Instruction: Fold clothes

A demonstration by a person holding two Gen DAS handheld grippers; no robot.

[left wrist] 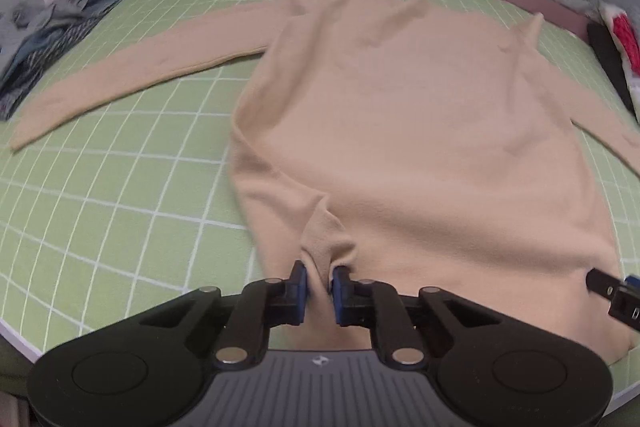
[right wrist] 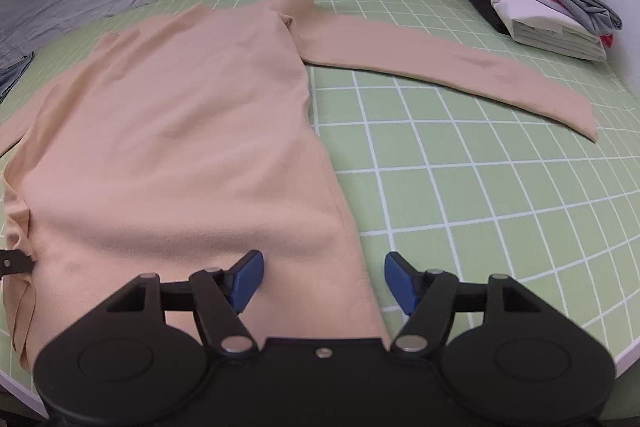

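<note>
The table, under a green gridded mat, carries a beige top spread flat and unfolded, hem toward the cameras, both sleeves out to the sides: one sleeve runs left, the other right. A stack of folded clothes sits at the far right corner and a dark crumpled garment at the far left. The top looks thin, light and limp; it will likely sag and crease wherever it is lifted, and slide easily on the mat, so hem corners, shoulders and cuffs seem the best holds. The left gripper has its jaws narrow, pinching a bunched ridge of the hem. The right gripper has its jaws wide, straddling the hem's right edge, holding nothing.
</note>
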